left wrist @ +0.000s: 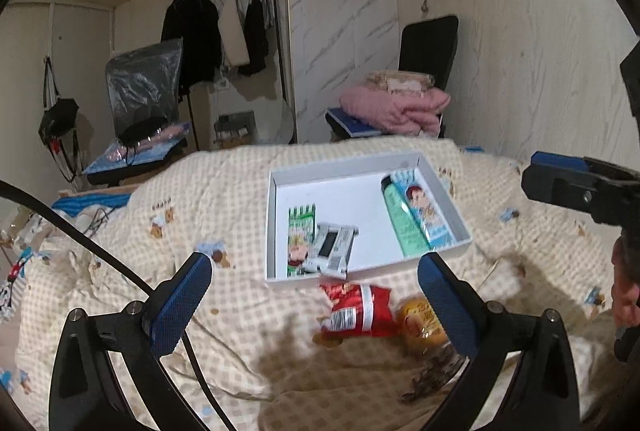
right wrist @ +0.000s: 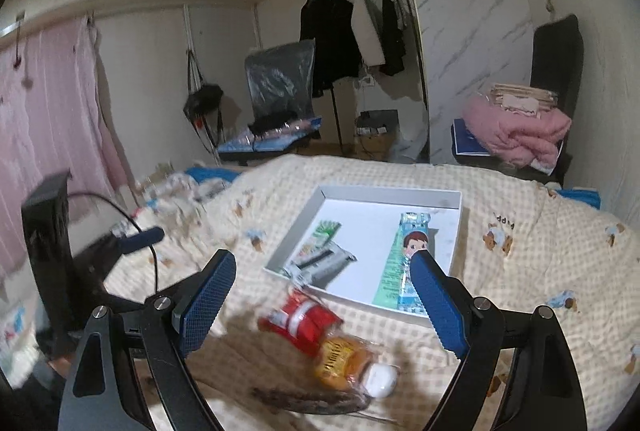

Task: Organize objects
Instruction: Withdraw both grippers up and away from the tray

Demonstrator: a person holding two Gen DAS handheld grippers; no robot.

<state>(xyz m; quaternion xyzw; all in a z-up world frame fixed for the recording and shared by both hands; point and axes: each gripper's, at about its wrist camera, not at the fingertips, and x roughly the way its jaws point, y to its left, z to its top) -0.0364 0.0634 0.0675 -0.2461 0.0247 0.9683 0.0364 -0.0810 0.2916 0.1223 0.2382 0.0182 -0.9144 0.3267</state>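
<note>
Both the left gripper (left wrist: 316, 295) and right gripper (right wrist: 324, 295) gape empty above a crinkly red snack packet (left wrist: 356, 309), just short of the shallow white cardboard box (left wrist: 404, 161).

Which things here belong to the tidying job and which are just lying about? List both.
Job:
white box
green packet and silver packet, in the box
teal tube and blue packet, in the box
red snack bag, outside it
orange bun pack, outside it

Lying about:
pink blanket
hanging clothes
black chair
</note>
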